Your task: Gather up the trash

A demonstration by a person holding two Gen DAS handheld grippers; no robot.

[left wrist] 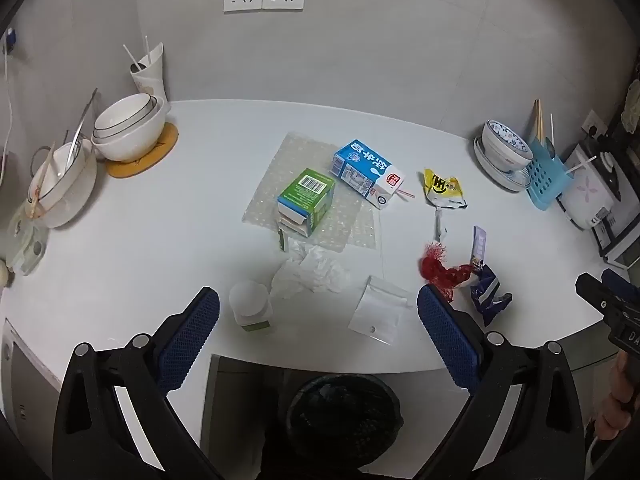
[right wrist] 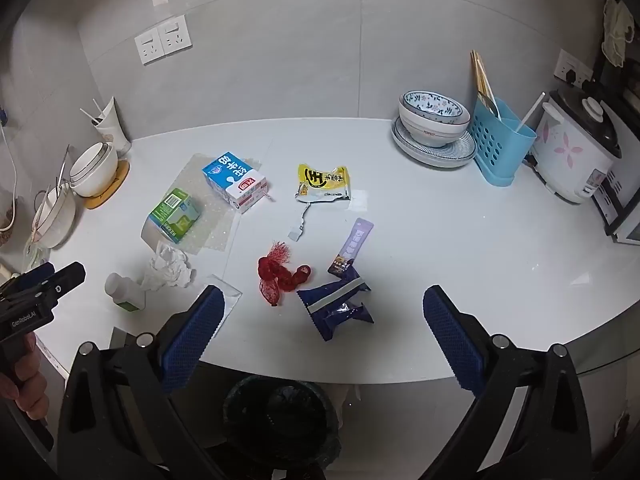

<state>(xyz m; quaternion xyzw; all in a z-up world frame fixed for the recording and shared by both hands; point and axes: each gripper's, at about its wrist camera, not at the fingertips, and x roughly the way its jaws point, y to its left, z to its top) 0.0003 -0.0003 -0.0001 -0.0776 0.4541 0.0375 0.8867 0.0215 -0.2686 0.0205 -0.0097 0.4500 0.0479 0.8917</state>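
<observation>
I am holding both grippers above the near edge of the white countertop (right wrist: 460, 240), angled down at the litter. The left gripper (left wrist: 318, 320) is standing with its jaws wide apart, gripping nothing; a small white bottle (left wrist: 251, 307), crumpled tissue (left wrist: 312, 272) and a clear zip bag (left wrist: 380, 310) are lying on the counter between its blue pads. The right gripper (right wrist: 324, 324) is likewise standing fully apart and empty, with a dark blue wrapper (right wrist: 336, 304) lying between its fingers and a red mesh net (right wrist: 276, 276) just left of that wrapper. Further back I am seeing a green carton (left wrist: 306, 200) and a blue milk carton (left wrist: 366, 172) resting on a sheet of bubble wrap (left wrist: 272, 184), a yellow snack packet (right wrist: 324, 184) and a purple sachet (right wrist: 354, 246). A black-lined waste bin (right wrist: 280, 412) is sitting on the floor below the counter edge. Stacked bowls (left wrist: 128, 128) are occupying the left corner; a patterned bowl (right wrist: 434, 118), blue utensil caddy (right wrist: 500, 140) and rice cooker (right wrist: 572, 152) are occupying the right.
</observation>
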